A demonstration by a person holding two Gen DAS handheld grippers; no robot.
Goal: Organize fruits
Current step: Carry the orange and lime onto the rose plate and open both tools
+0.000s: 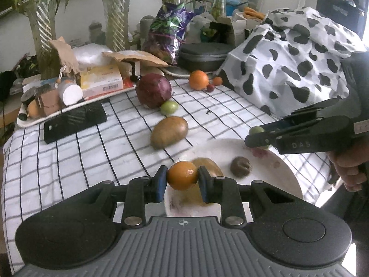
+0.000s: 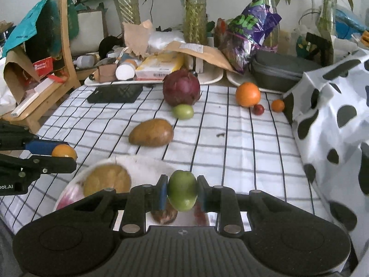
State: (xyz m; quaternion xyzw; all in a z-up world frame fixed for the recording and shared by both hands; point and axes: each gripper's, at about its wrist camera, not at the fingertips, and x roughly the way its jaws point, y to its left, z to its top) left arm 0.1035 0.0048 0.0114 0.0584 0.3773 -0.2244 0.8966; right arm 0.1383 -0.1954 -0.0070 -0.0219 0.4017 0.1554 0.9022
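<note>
Left gripper pinches a small orange fruit and right gripper pinches a green fruit, both above the near white plate, presumably the collection spot.

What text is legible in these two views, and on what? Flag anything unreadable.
"D A S": on the side of the right gripper, left wrist view.
"oot.AI", cut off at the frame edge: on the body of the left gripper, right wrist view.
Yellow box on the tray: barcode and print, too small to read.
Purple snack bag: large green lettering, crumpled, not readable.
Teal bag: small print, blurred.
</note>
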